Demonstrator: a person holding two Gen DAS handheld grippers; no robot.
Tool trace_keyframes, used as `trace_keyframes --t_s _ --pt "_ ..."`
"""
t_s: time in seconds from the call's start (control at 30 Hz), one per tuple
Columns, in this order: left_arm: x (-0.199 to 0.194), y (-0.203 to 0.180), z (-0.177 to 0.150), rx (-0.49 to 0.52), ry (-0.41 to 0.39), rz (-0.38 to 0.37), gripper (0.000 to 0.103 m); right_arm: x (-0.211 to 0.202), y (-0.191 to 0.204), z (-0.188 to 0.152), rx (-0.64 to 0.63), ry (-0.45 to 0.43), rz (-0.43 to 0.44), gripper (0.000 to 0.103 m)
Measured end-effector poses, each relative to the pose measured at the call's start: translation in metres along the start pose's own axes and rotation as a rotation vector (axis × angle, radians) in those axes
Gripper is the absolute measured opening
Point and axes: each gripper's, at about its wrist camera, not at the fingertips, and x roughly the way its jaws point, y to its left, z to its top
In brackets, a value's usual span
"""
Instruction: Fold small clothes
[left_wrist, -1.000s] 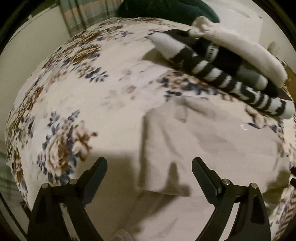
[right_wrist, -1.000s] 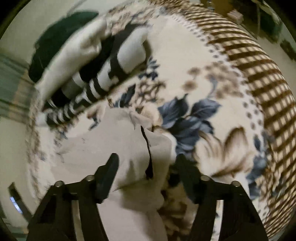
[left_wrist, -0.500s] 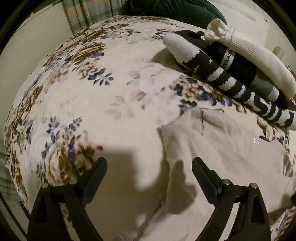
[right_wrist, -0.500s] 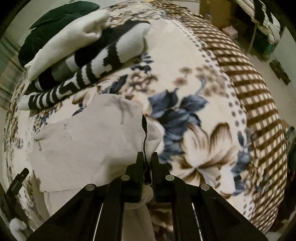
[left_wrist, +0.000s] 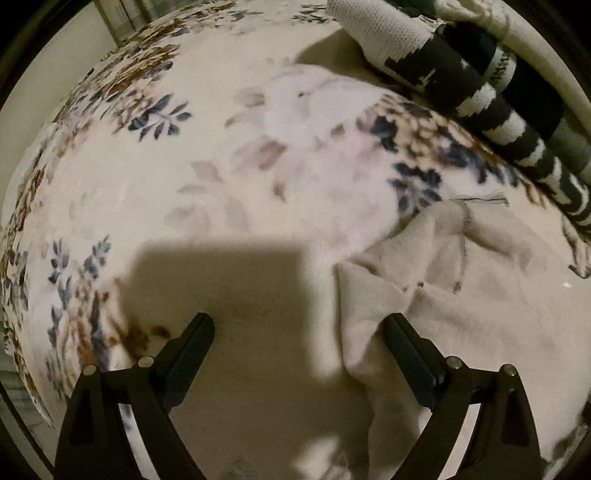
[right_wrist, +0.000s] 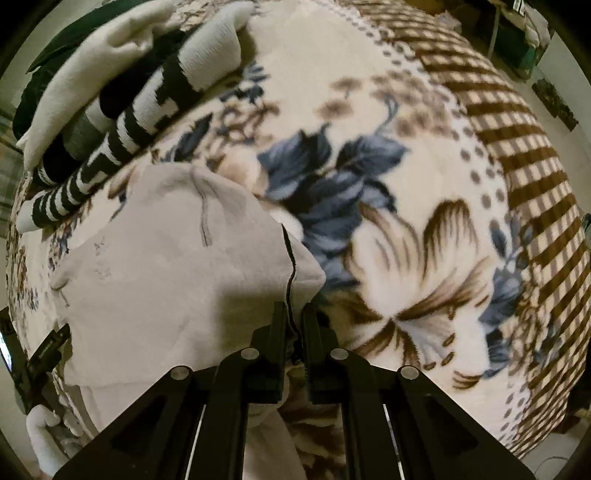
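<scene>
Right wrist: right gripper (right_wrist: 294, 325) pinches the beige cloth (right_wrist: 166, 280); sock pile (right_wrist: 122, 99) beyond on the blanket (right_wrist: 406, 184); left gripper (left_wrist: 299, 336) spread, empty.

Free room: the cream fleece blanket with blue and brown flowers (left_wrist: 236, 177) lies bare across the left and middle of the left wrist view, unobstructed up to its far edge. In the right wrist view, the same blanket is bare to the right, out to its brown checked border (right_wrist: 517, 155).

Obstacles: the pile of rolled black-and-white striped and cream knitted socks (left_wrist: 476, 70) fills the far right corner in the left view, far left in the right view (right_wrist: 122, 99). The crumpled pale beige cloth garment (left_wrist: 461, 295) occupies the near right ground, just short of the socks. A dark green fabric heap (right_wrist: 66, 40) lies behind the pile.
</scene>
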Motion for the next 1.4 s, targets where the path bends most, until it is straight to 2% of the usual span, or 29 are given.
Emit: trace_keyframes --t_s 0.1,0.17,0.3,0.37,0.5,0.57,0.77,0.87,0.9,0.97,1.0,1.07,1.1,1.13,1.17,1.2,1.27,1.4 --pt "-0.035 0.007 -0.019 0.046 -0.034 -0.062 0.096 -0.005 -0.009 -0.010 0.019 0.040 0.071 0.028" --pt "-0.057 0.015 -0.045 0.085 -0.031 -0.109 0.096 -0.017 -0.019 -0.026 0.023 0.057 0.140 0.058" --pt "-0.082 0.035 -0.112 0.138 0.058 -0.168 0.096 -0.037 -0.040 -0.078 0.023 0.113 0.191 0.060" --pt "-0.086 0.044 -0.149 0.149 0.116 -0.182 0.096 -0.040 -0.053 -0.117 0.010 0.168 0.207 0.060" --pt "-0.084 0.064 -0.219 0.132 0.198 -0.178 0.096 -0.032 -0.079 -0.180 0.005 0.261 0.229 0.060" --pt "-0.080 0.070 -0.249 0.130 0.205 -0.165 0.096 -0.022 -0.092 -0.214 0.008 0.313 0.242 0.060" --pt "-0.058 0.073 -0.305 0.119 0.250 -0.154 0.094 0.012 -0.126 -0.284 -0.003 0.387 0.232 0.060" --pt "-0.059 0.074 -0.319 0.065 0.236 -0.180 0.093 0.022 -0.136 -0.300 0.033 0.398 0.287 0.060" --pt "-0.059 0.074 -0.322 0.055 0.235 -0.197 0.089 0.023 -0.137 -0.306 0.044 0.398 0.305 0.060" --pt "-0.058 0.074 -0.330 0.047 0.241 -0.209 0.065 0.027 -0.137 -0.311 0.054 0.397 0.322 0.060" --pt "-0.057 0.073 -0.333 0.042 0.249 -0.219 0.045 0.027 -0.138 -0.315 0.058 0.385 0.330 0.060" --pt "-0.057 0.072 -0.336 0.016 0.241 -0.230 0.037 0.026 -0.136 -0.315 0.060 0.375 0.340 0.059" --pt "-0.058 0.076 -0.345 0.002 0.231 -0.240 0.026 0.026 -0.134 -0.314 0.063 0.373 0.343 0.057" --pt "-0.059 0.077 -0.346 -0.013 0.225 -0.250 0.014 0.025 -0.134 -0.317 0.063 0.374 0.350 0.048" --pt "-0.060 0.078 -0.348 -0.029 0.220 -0.259 0.010 0.028 -0.124 -0.317 0.063 0.379 0.357 0.032" --pt "-0.062 0.082 -0.350 -0.038 0.210 -0.268 0.005 0.029 -0.124 -0.321 0.065 0.385 0.361 0.025" --pt "-0.071 0.082 -0.350 -0.046 0.164 -0.281 0.004 0.026 -0.128 -0.315 0.070 0.378 0.372 0.010" --pt "-0.098 0.086 -0.347 -0.051 0.087 -0.297 0.003 0.013 -0.129 -0.312 0.091 0.330 0.392 0.005"
